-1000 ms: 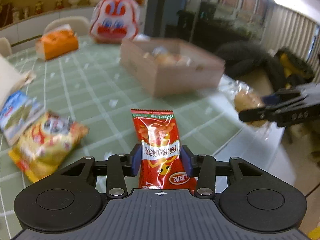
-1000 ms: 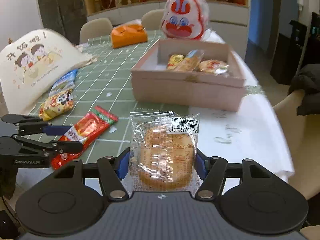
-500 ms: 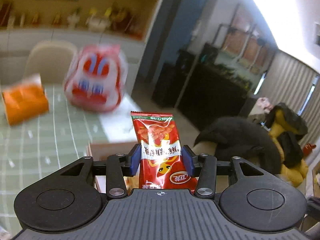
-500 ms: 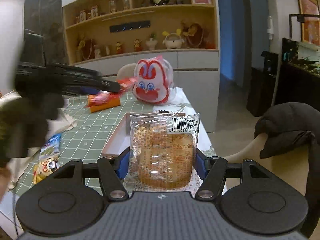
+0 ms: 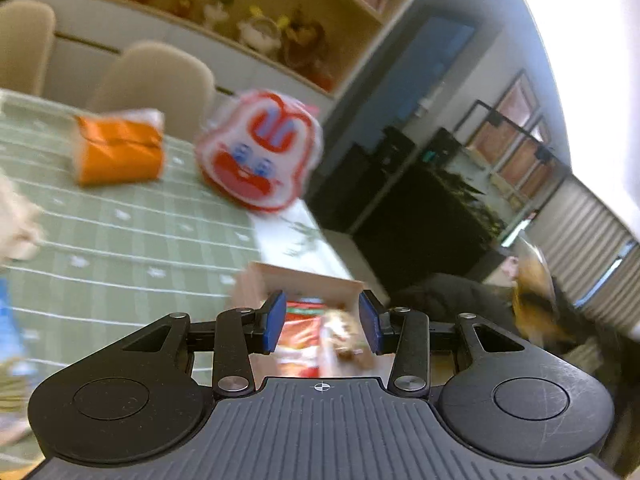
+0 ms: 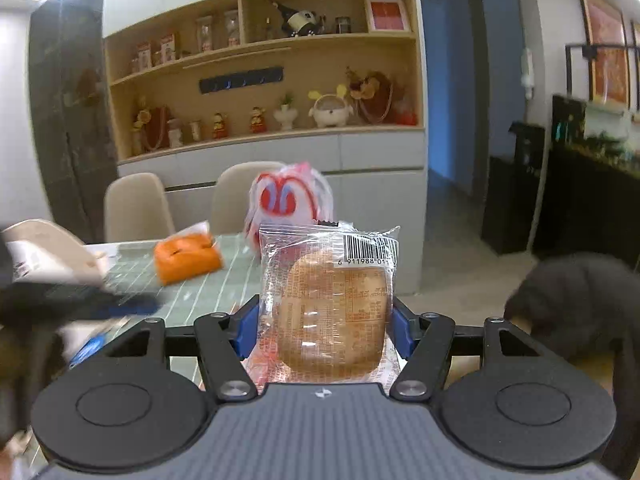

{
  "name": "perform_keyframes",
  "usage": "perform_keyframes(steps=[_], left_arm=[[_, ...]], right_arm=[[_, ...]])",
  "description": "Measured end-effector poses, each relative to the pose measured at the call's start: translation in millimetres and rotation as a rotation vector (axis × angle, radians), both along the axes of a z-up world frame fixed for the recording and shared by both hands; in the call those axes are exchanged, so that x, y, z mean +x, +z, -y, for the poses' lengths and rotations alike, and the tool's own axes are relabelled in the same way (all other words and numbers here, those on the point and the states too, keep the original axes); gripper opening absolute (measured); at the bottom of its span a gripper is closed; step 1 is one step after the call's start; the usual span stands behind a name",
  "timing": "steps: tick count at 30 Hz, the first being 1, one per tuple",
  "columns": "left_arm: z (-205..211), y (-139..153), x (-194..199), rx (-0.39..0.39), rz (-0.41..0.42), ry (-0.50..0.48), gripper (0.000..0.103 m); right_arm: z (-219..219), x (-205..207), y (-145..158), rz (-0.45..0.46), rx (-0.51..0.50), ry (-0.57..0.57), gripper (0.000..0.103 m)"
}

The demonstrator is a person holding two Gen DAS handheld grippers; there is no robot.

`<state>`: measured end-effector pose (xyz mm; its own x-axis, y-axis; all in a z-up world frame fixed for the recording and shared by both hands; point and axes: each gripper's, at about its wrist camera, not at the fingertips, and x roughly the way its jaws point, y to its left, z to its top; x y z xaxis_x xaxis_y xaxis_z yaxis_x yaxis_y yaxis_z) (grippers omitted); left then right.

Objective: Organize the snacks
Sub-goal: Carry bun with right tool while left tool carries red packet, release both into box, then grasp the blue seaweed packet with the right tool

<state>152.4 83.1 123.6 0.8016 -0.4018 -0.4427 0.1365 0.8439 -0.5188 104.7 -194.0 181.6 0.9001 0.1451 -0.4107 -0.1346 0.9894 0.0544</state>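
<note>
Green tablecloth [image 5: 120, 236]; pink box [image 5: 304, 284] holds red packet [image 5: 300, 332].

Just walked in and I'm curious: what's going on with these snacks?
A person is sorting snacks with a hand-held gripper in each hand. The left hand-held gripper hangs open over the pink cardboard box, where the red foil snack packet lies. Its jaws have just been closing, with nothing gripped between them. The right hand-held gripper is clamped on a round cake in a clear plastic wrapper, held in the air.
</note>
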Motion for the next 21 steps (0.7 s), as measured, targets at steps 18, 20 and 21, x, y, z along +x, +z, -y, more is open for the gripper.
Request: perform_keyframes(steps=[18,20,21], left_arm=[[-158.8,-74.5,-48.2,0.160,-0.076,0.404,0.045],[-159.4,-76.4,-50.4,0.196,-0.091,0.362,0.045],[-160.7,-77.4,-50.9,0.189,-0.098,0.364,0.045]], right_arm=[[-119.3,40.9,-76.5,-0.295,-0.054,0.163,0.080],[-144.8,33.0,-84.3,-0.305,-0.055,0.229,0.082],[-157.5,30.8,-88.6,-0.312,-0.044,0.269,0.084]])
